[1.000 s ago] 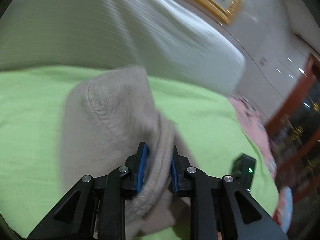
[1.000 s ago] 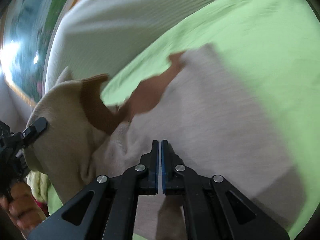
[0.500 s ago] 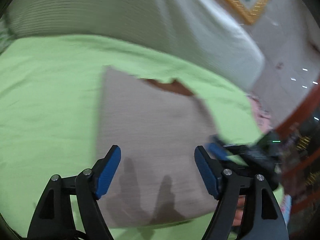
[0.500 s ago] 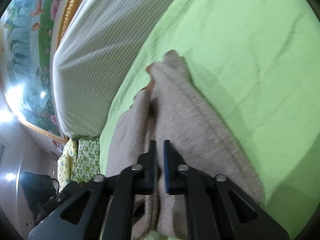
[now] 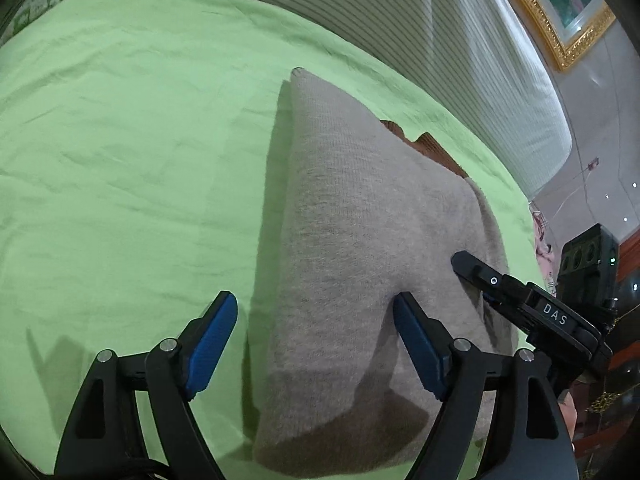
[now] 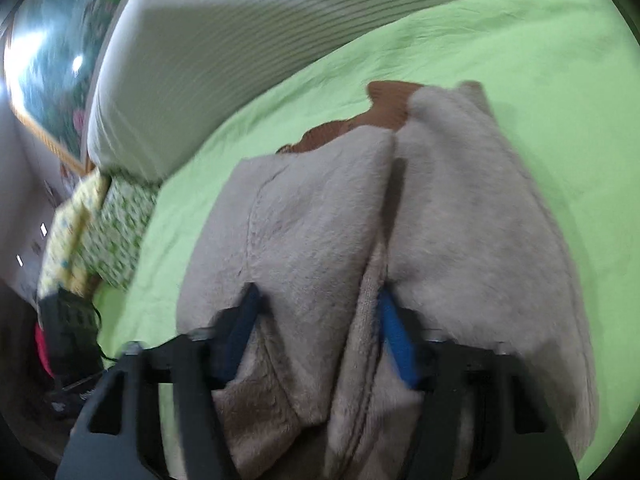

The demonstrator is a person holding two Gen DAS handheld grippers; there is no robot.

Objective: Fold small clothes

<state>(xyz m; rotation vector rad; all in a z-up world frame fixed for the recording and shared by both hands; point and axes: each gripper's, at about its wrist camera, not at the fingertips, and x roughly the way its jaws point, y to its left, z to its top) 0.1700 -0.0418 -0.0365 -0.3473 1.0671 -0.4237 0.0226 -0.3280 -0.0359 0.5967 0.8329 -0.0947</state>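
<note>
A small beige fleece garment (image 5: 360,240) lies folded on the green sheet (image 5: 120,160), with a brown collar (image 5: 432,146) showing at its far edge. My left gripper (image 5: 314,330) is open just above the garment's near left edge, holding nothing. My right gripper (image 6: 318,326) is open, with its jaws straddling a raised fold of the garment (image 6: 312,240). The brown collar (image 6: 384,108) shows at the far end in the right wrist view. In the left wrist view the right gripper's black finger (image 5: 480,272) rests against the garment's right edge.
A white ribbed pillow (image 5: 400,20) lies along the far side of the sheet, also in the right wrist view (image 6: 240,40). A green patterned cushion (image 6: 108,232) sits at the left. A gold picture frame (image 5: 560,28) hangs on the wall.
Both grippers have let go of the garment and opened. The garment, lifted and folded over a second ago, now lies flat and folded on the sheet.
</note>
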